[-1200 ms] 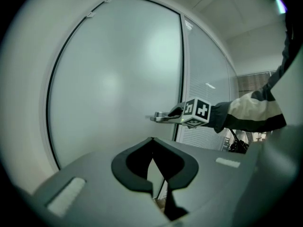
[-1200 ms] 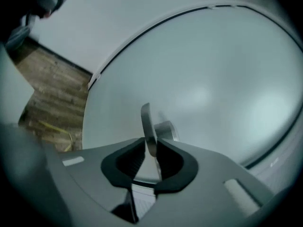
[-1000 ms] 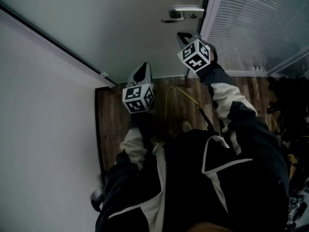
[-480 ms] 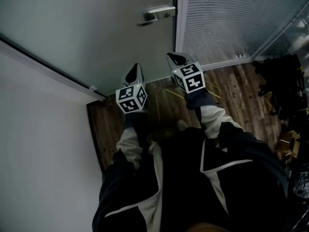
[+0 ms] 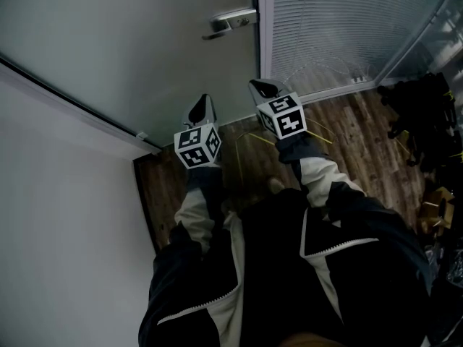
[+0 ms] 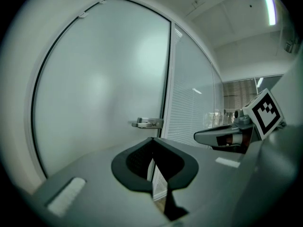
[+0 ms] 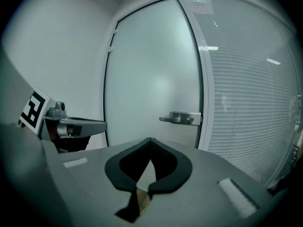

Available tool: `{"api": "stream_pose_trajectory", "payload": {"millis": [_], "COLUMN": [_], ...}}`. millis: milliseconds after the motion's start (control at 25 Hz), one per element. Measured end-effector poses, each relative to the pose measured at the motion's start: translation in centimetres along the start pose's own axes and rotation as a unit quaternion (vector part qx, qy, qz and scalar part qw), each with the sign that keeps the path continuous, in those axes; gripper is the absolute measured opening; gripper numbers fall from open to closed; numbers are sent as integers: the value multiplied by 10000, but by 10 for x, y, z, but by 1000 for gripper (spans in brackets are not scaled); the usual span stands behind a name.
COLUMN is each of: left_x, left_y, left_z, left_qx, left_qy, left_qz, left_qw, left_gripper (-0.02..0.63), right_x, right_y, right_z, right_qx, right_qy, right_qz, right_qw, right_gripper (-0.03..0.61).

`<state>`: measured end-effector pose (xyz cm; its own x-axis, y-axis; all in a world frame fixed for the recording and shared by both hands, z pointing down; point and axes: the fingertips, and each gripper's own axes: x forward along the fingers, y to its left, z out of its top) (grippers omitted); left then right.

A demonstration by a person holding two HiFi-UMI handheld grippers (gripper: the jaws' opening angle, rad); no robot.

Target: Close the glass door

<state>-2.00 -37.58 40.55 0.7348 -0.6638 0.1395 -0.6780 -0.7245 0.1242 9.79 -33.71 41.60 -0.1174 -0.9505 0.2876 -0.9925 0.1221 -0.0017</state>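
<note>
The frosted glass door (image 5: 145, 42) fills the top of the head view, its metal lever handle (image 5: 230, 22) beside the white frame post (image 5: 263, 27). In both gripper views the door's edge lies against that post. My left gripper (image 5: 204, 101) is shut and empty, pointing at the door's lower part, short of it. To its right, my right gripper (image 5: 260, 85) is also shut and empty, below the handle and clear of it. The handle (image 6: 147, 123) sits ahead of the left gripper (image 6: 152, 140) and, as the handle (image 7: 182, 118), ahead of the right gripper (image 7: 150, 140).
A glass wall with white blinds (image 5: 340, 27) runs right of the door. A white wall (image 5: 58, 194) closes the left side. On the wood floor (image 5: 362, 136) lie a thin yellow cord (image 5: 249, 139) and dark bags (image 5: 419, 107) at the far right.
My right gripper has drawn back from just under the handle, down and left in view, and rolled. The left gripper shifted slightly. Little differs over the last half second.
</note>
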Motion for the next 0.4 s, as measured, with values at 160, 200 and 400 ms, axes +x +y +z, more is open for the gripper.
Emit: {"api": "stream_pose_trajectory", "payload": {"millis": [160,200,400], "left_x": [-2,-3,-2], "left_y": [-3,-3,-2], "left_z": [4,5,10], "left_qx": [-5,-18,-9], "left_qy": [-30,-27,-50], "left_qz": [-28,-29,-30], "left_qw": [10000,10000,10000], "left_gripper": [5,5,5], "right_x": [-3,-3,-3], "right_y": [1,1,1], "right_z": [3,4,8], "right_qx": [110,112,91], "right_qy": [-37,-43,-68], "right_qz": [20,17,-11], "right_qw": [9999,9999,9999], "right_gripper": [2,2,2]}}
